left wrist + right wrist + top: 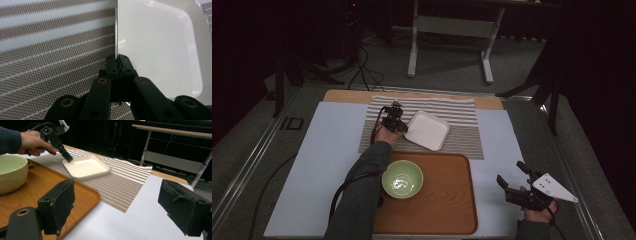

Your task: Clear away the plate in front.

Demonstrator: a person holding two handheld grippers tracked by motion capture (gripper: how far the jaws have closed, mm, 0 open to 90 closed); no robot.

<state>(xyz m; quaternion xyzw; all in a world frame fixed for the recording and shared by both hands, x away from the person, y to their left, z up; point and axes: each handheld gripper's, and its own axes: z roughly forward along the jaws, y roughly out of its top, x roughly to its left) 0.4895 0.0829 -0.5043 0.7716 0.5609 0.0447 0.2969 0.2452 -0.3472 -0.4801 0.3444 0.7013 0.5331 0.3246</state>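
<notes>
**Pinching the plate's rim: lift slowly and keep it level**

The left gripper had its jaws clenched on the near-left rim of the square white plate; the left gripper view showed the thin edge caught between the two pads. The plate lay on the striped mat, at about 12 o'clock from the green bowl, which sat on the wooden tray.

A grip on so little rim would likely let the plate swing or slip, so the sound way was to raise it gently, keep it flat, and carry it low toward the tray.

The right gripper hung released, jaws wide apart, over the pale table cover at about 3 o'clock from the tray, well apart from the plate and free to steady it.
</notes>
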